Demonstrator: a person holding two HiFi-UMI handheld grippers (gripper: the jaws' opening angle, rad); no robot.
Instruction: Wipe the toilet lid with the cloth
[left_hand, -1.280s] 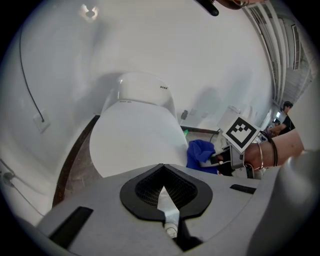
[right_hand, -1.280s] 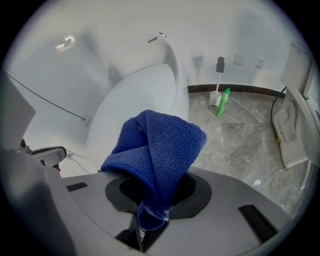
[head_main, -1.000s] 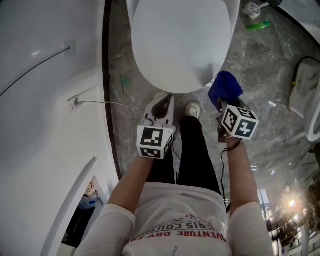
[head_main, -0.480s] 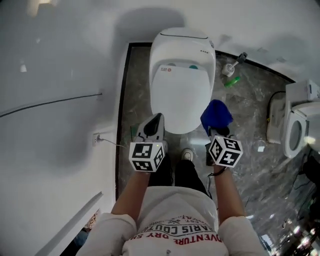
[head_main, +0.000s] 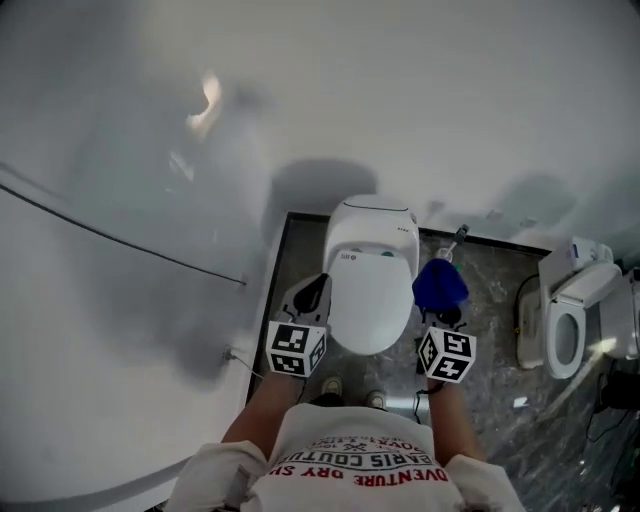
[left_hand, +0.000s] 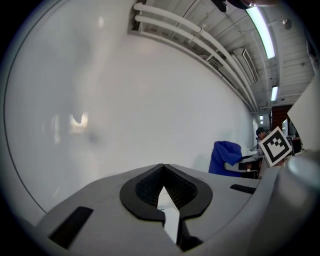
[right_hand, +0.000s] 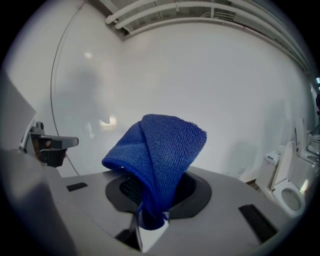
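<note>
1. We hold two tongs, one in each hand. The left tongs (head_main: 311, 291) are pressed together and hold nothing. The right tongs (head_main: 440, 312) pinch the cloth (head_main: 440, 284).
2. There is one cloth. It is blue and folded over, and it sticks up out of the right tongs. It is not touching the toilet.
3. The lid (head_main: 371, 296) is white and shut. It lies low on the floor (head_main: 490, 300), between our two tongs.
4. The lid lies to the left of the cloth and below it. The cloth hangs just beside the lid's right edge.
5. The lid's long way runs from near us to the far wall (head_main: 400, 120).
6. Both tongs point up at the wall, not down at the lid.
7. Both hands are about as near to the lid, but only the right one has the cloth. So we think the right hand must tip down and go left to put the cloth on the lid.
8. No wiping has begun, we think.
9. We count two toilets. The second toilet (head_main: 565, 325) stands far off to the right with its lid up.
10. One thing that looks like a brush (head_main: 454, 246) stands by the far wall.
</note>
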